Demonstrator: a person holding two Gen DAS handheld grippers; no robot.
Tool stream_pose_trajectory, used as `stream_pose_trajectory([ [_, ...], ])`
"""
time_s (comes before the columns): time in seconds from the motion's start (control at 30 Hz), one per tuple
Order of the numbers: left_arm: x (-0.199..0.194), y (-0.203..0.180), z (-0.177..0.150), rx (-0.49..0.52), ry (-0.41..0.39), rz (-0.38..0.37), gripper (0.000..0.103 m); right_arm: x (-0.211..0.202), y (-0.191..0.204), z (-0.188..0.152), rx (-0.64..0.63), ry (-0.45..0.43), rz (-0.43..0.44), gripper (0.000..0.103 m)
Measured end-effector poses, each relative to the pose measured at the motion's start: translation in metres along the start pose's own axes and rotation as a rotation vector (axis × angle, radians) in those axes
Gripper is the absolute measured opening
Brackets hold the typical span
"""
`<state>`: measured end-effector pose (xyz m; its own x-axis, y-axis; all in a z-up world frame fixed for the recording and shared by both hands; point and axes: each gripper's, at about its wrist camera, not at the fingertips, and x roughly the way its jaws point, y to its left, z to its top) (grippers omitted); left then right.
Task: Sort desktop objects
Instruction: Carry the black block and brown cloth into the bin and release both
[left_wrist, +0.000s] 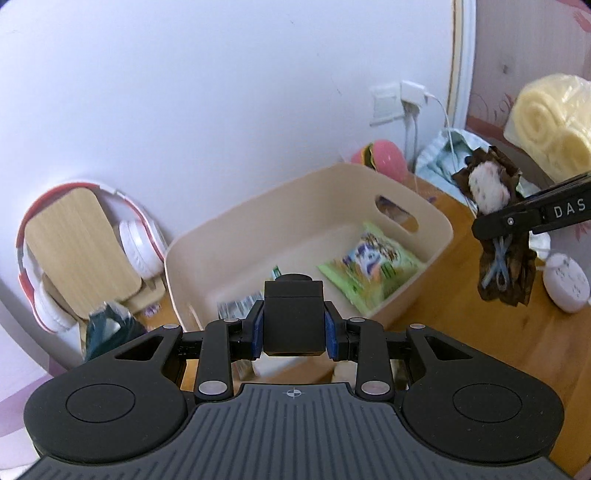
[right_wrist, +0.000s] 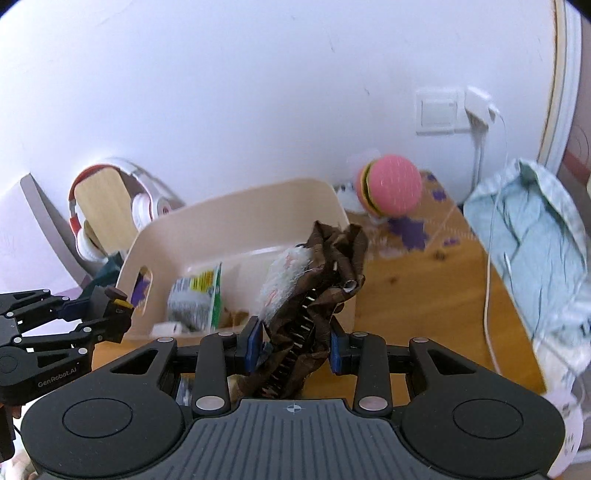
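My left gripper has a small black box right btwn its fingers, blue pads tight on both sides, so fingers are clamped on it. The box is a matte black cube w/ a round raised bit on top, held upright, hanging over the near rim of the cream bin. In the right wrist view the same left gripper comes in from the left edge, just beside the bin's handle cutout, box tip showing a yellow bit.

My right gripper is closed on a brown hair clip: crumpled brown fabric w/ a white fluffy patch and a row of metal-looking teeth down the middle. It sticks up and fwd from btwn my fingers, top end over the bin's near right corner. From the left wrist view the hair clip hangs off the right gripper above the worktop, right of the bin and apart from it.

In the bin: a green snack pack and other wrappers, blurred. Behind it a pink burger-shaped ball by the wall. Red-white headphones hang round a wooden board at the left. Pale blue cloth w/ a white cable lies at the right.
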<state>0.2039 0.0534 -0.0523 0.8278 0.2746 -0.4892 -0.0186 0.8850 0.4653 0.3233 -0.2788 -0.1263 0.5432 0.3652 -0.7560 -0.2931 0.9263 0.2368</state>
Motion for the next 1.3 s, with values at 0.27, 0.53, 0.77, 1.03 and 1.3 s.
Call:
stream_pose_trajectory([
  [0.27, 0.017, 0.003, 0.019, -0.046, -0.009, 0.020, 0.032, 0.020, 0.000, 0.023, -0.023, -0.007, 0.010, 0.030],
  [0.53, 0.046, 0.011, 0.025, -0.076, 0.036, 0.044, 0.032, 0.042, 0.002, 0.049, -0.018, -0.026, 0.021, 0.030],
  [0.77, 0.080, 0.027, 0.023, -0.147, 0.119, 0.096, 0.032, 0.068, -0.001, 0.065, 0.012, -0.024, 0.020, 0.030],
  [1.03, 0.107, 0.032, 0.013, -0.191, 0.195, 0.181, 0.032, 0.100, 0.002, 0.068, 0.020, -0.015, 0.014, 0.030],
  [1.3, 0.117, 0.025, 0.007, -0.187, 0.255, 0.154, 0.040, 0.126, 0.008, 0.054, -0.049, 0.041, -0.022, 0.049],
])
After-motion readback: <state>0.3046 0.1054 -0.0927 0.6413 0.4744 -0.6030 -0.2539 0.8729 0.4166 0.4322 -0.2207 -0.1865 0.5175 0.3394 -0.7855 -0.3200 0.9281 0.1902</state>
